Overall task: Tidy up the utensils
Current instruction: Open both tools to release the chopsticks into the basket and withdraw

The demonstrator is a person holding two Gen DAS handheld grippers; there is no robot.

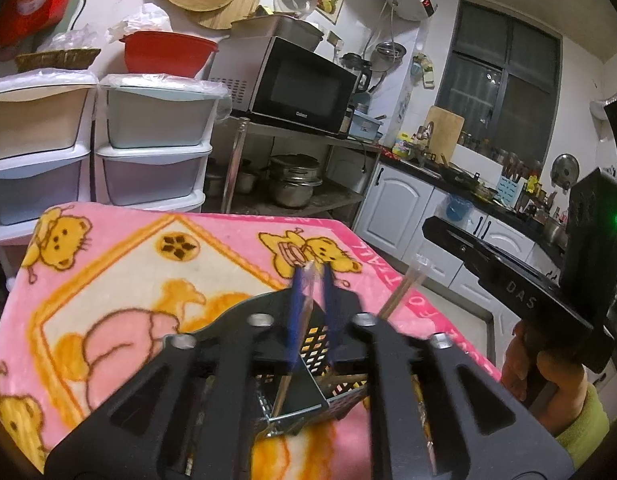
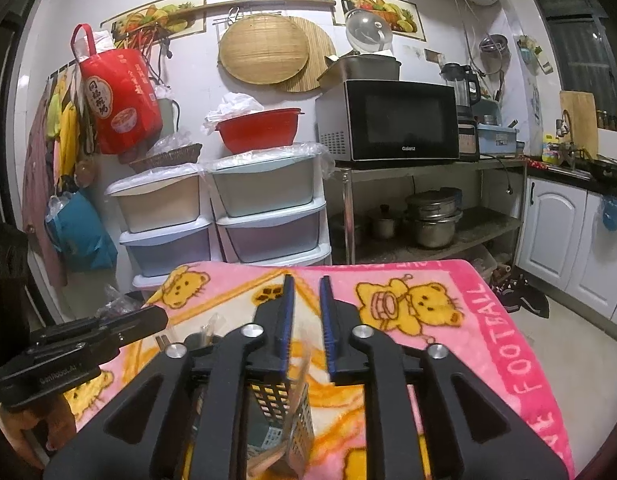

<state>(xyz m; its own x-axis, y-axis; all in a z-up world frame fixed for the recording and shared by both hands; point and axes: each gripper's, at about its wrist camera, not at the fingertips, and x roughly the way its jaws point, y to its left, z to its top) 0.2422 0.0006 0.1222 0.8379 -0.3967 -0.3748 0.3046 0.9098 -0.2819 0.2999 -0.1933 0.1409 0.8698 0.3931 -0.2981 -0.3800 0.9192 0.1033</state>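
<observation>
Black left gripper point(image 1: 313, 280) and right gripper point(image 2: 308, 300), both tilted down over mesh caddy point(image 1: 308, 364), jaws narrowly parted, empty.

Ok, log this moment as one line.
left tool open | right tool open | both above metal utensil holder | holder on pink blanket

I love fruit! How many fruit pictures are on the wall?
2: one fruit picture above the red bag, another above the microwave; more may be hidden.
</observation>
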